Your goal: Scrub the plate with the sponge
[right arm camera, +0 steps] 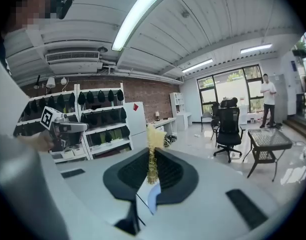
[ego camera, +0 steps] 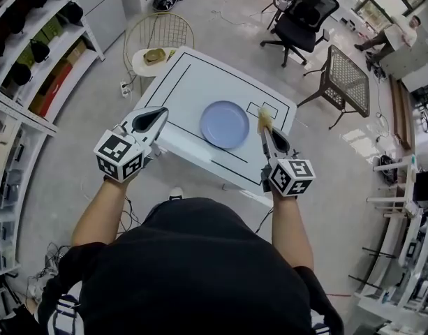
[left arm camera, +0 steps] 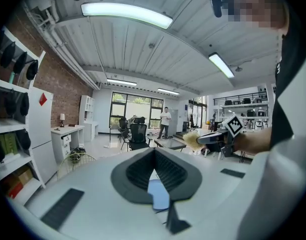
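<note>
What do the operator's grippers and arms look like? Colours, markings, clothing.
The left gripper and right gripper match: white shells and dark grey ribbed jaw pads tapering to a point. Each has a white cube with black square markers at the hand end. The person wears a black short-sleeved top, so the forearms are uncovered.

Seen from above, the person wears a black short-sleeved top [ego camera: 200, 271]; the white-shelled left tongs [ego camera: 163, 112] and right tongs [ego camera: 265, 134] have dark ribbed pads [left arm camera: 165, 171], each backed by a white cube [ego camera: 119, 156] printed with black square markers on its visible faces
</note>
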Motion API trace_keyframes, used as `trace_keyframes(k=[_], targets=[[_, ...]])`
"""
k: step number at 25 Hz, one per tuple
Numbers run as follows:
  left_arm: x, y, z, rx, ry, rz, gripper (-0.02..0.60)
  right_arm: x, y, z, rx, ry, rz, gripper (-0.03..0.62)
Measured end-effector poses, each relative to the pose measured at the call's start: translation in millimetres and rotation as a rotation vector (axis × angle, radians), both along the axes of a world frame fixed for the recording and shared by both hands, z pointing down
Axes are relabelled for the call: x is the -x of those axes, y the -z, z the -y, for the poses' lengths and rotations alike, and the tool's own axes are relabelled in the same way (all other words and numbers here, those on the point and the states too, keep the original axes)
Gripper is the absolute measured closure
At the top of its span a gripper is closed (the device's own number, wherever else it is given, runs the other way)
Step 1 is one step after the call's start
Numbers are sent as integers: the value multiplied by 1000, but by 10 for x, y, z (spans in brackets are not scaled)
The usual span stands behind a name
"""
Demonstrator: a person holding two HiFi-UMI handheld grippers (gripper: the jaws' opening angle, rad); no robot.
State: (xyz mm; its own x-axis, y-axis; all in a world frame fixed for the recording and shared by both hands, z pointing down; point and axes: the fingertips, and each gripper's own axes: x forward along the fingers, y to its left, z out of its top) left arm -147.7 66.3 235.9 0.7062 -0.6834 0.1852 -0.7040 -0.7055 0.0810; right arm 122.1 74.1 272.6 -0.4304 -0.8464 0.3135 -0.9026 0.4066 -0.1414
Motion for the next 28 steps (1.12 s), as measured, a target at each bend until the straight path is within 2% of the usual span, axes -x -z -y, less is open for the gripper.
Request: trace_keyframes(k=[10, 17, 24, 28], targets=[[403, -126, 463, 19, -41, -26, 575, 348, -8, 299, 7, -60, -15, 568], [627, -187, 607, 28, -54, -33, 577, 560, -59, 362, 14, -74, -17, 568], [702, -158, 630, 31, -43, -45, 576, 569, 3, 372, 15, -76, -29, 568], [630, -247, 671, 47, -53, -36, 575, 476, -38, 427, 18, -87, -27, 568]])
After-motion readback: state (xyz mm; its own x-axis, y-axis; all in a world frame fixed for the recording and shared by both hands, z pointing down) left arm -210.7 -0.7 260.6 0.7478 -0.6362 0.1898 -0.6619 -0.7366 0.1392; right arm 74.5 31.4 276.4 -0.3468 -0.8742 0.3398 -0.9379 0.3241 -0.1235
